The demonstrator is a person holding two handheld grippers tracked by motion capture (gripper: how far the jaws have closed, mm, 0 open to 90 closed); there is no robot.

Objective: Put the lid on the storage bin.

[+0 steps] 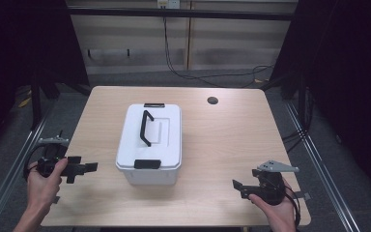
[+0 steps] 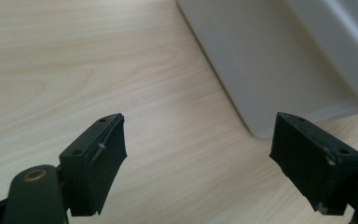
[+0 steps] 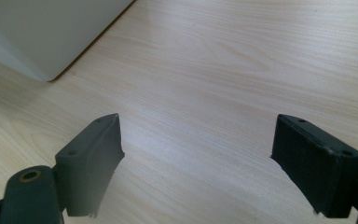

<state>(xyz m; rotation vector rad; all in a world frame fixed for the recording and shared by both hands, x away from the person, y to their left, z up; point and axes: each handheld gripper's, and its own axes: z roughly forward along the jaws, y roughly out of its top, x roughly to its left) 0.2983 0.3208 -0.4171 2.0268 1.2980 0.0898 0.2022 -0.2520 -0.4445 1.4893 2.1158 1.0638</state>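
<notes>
Clearly, on the left side of the counter [image 1: 222, 145] the left tongs [image 1: 88, 167] are spread apart and hold nothing; they hover just beside the lower left corner of the white box [image 1: 149, 142], and their tips point toward it. In the left gripper view the grey-white wall of the box [image 2: 279, 60] stands near, beyond the two jaws, but they are not touching it.

The box sits in the middle of the counter with its lid on. A black handle [image 1: 146, 127] stands up on the lid, one black latch [image 1: 147, 164] is at the near end and another latch [image 1: 154, 105] at the far end.

On the right, the right tongs [image 1: 237, 185] are also spread and empty, well apart from the box, near the front edge.

The risk is probably this: if only one of the tongs pushes at the near latch, the light box may slide or turn on the smooth wood, because nothing holds it from the other side. A jaw could also slip off the small latch.
</notes>
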